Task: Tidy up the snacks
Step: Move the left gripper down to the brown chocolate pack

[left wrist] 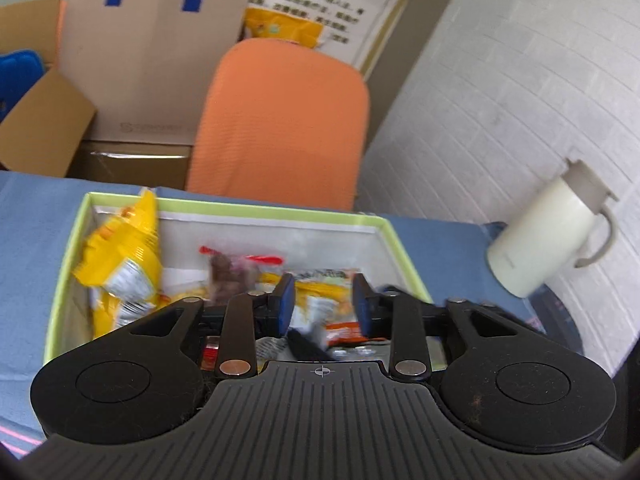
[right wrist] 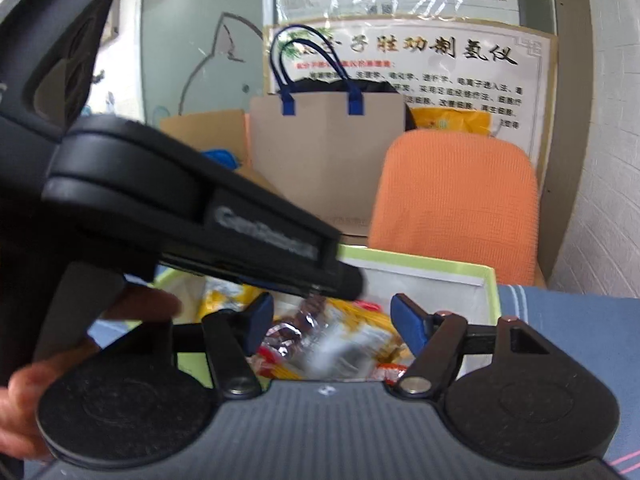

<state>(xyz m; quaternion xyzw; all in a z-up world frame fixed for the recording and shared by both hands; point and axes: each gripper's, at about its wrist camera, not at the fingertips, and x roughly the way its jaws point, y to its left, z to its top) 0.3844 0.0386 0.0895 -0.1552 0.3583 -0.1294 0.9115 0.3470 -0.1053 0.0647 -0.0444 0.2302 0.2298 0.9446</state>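
Well along, by the look: snack packets (left wrist: 120, 264) already piled inside the green-rimmed box (left wrist: 394, 236) on the blue tabletop (left wrist: 444, 248). Left hand-held gripper (left wrist: 323, 300) hovering just above the heap, fingers apart, empty. Right hand-held gripper (right wrist: 332, 322) likewise parted, empty, the box directly ahead.
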